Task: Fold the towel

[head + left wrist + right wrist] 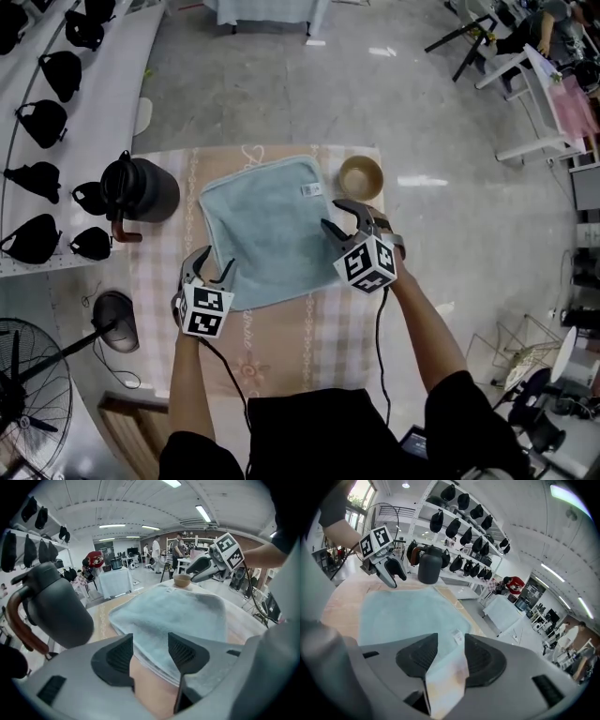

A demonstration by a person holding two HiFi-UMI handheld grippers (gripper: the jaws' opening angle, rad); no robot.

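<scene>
The light blue towel (267, 230) lies flat on the checked tablecloth (281, 347), doubled at its near edge. The left gripper (214, 267) at its near left corner and the right gripper (336, 217) at its right edge both have their jaws apart, gripping nothing. A tan bowl (361, 178) sits just past the far right corner, and a black jug (141, 192) stands to the left.

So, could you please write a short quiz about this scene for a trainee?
1. True or false: the left gripper is shut on the towel.
2. What stands by the towel's far right corner? A) bowl B) plate C) bottle
3. Fill in: the black jug stands to the towel's ____.
Key: 1 false, its jaws stand apart; 2 A; 3 left.
</scene>
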